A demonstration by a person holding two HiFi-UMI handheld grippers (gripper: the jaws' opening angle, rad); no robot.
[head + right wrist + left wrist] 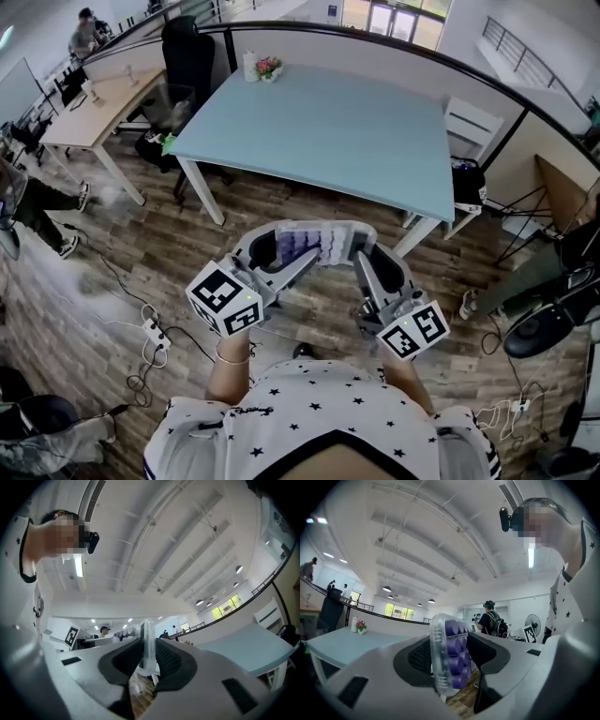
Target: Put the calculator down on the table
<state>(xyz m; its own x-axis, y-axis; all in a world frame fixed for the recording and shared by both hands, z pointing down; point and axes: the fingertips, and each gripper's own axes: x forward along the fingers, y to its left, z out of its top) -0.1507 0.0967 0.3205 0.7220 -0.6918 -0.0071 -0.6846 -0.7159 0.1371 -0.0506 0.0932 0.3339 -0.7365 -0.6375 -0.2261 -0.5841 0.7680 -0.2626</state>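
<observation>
The calculator (317,242), clear-cased with purple keys, hangs in the air in front of the light blue table (328,141), above the wooden floor. My left gripper (298,251) grips its left end and my right gripper (360,249) its right end. In the left gripper view the calculator (451,656) stands on edge between the dark pads (420,657), keys facing right, and the table (342,644) lies to the left. In the right gripper view the calculator (149,644) shows edge-on, pinched between both pads (171,658), with the table (243,651) at the right.
A small flower pot (270,67) and a white bottle stand at the table's far edge. A black chair (187,52) is behind it, a white chair (469,122) at its right. A wooden desk (89,108) stands left. A power strip (155,330) with cables lies on the floor.
</observation>
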